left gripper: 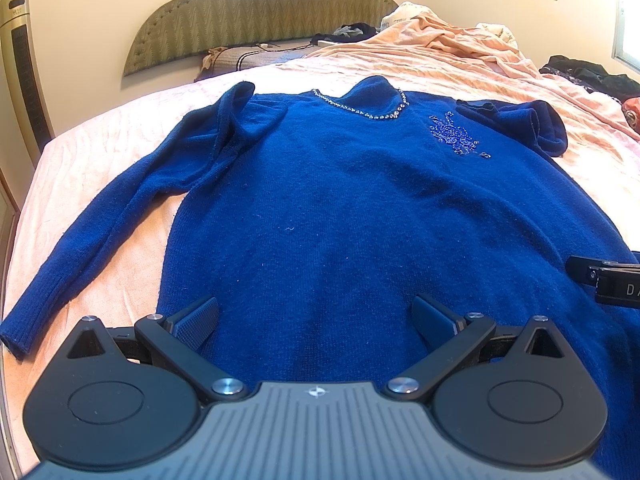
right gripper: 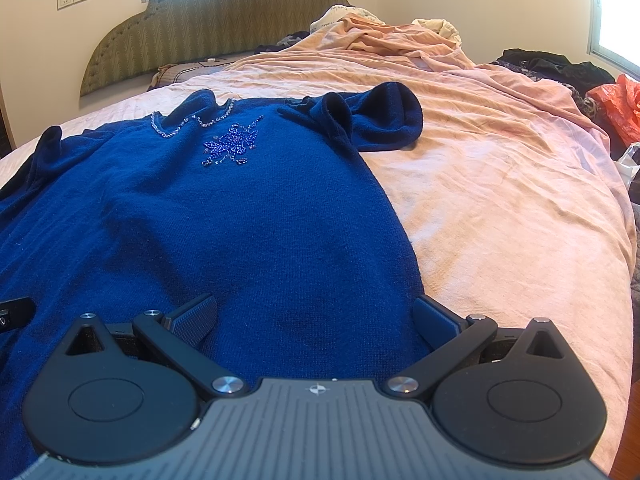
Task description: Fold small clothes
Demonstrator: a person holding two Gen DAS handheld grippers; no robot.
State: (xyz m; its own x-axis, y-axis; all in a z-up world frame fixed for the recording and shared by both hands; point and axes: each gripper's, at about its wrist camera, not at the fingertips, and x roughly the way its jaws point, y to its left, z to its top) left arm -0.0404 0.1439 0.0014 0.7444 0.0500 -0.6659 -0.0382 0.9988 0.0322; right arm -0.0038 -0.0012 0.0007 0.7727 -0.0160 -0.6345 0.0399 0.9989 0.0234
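A blue knitted sweater point(left gripper: 340, 200) point(right gripper: 224, 216) lies face up on the pink bed, with a beaded neckline and a beaded flower on the chest. Its left sleeve point(left gripper: 100, 224) stretches out toward the near left. The right sleeve point(right gripper: 384, 120) is bunched up by the shoulder. My left gripper point(left gripper: 316, 320) hovers open over the sweater's lower hem, nothing between its fingers. My right gripper point(right gripper: 316, 320) is open too, above the hem's right side, its right finger by the sweater's edge. The right gripper's tip point(left gripper: 604, 280) shows at the left wrist view's right edge.
A pink sheet point(right gripper: 500, 200) covers the bed, with a rumpled pink blanket point(left gripper: 452, 40) toward the headboard point(left gripper: 256, 8). Dark clothes point(right gripper: 556, 64) and an orange bag point(right gripper: 616, 108) lie at the far right. A tall gold appliance point(left gripper: 20, 60) stands at the left.
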